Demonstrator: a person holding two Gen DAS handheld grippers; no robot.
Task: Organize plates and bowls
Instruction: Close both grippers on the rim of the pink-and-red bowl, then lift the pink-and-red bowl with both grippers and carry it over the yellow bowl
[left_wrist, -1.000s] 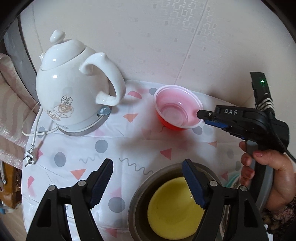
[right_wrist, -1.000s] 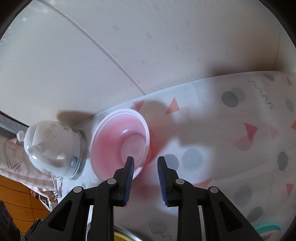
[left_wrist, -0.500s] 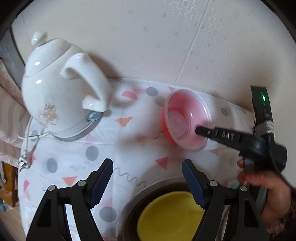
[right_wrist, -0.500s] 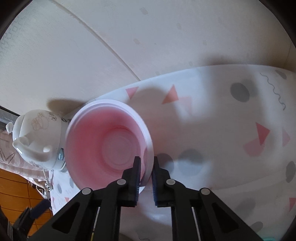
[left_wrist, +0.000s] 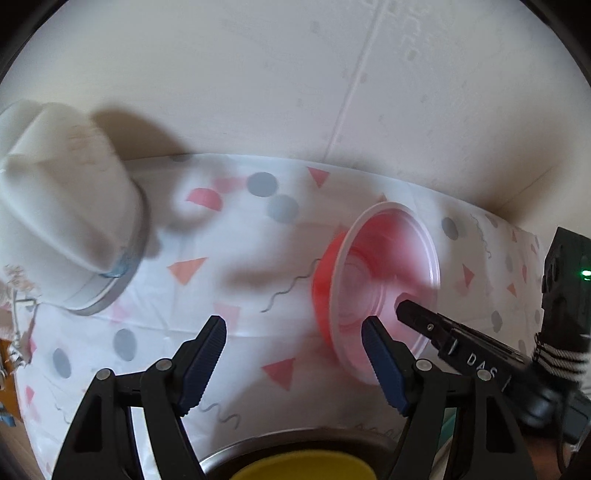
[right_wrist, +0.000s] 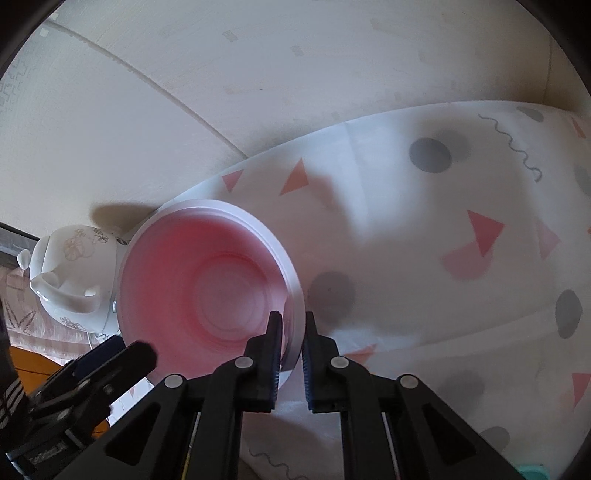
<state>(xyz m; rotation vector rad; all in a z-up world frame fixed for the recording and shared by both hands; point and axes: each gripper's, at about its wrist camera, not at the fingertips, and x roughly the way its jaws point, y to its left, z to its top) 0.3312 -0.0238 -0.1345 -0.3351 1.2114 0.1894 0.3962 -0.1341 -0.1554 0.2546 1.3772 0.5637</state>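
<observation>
From my left wrist camera, my left tongs (left_wrist: 293, 356) stand apart with nothing between them, their jaws closing slightly, over a thin white cloth (left_wrist: 229, 266) printed with pink triangles, grey dots and squiggles. Beyond them the pink bowl (left_wrist: 384, 280), translucent plastic with a pale flat rim, is tipped on its side, and my right tongs (left_wrist: 404, 306) pinch its rim. A glossy white kettle (left_wrist: 62, 229) sits blurred at the left. At the bottom edge, a metal bowl (left_wrist: 229, 452) holds a yellow dish (left_wrist: 303, 467).

From my right wrist camera, my right tongs (right_wrist: 291, 343) are clamped on the pink bowl's (right_wrist: 207, 284) rim, one jaw inside and one outside. Its round, ridged inside is empty. The kettle (right_wrist: 74, 280) here shows a flower print, and my left tongs (right_wrist: 122, 354) reach in at lower left.
</observation>
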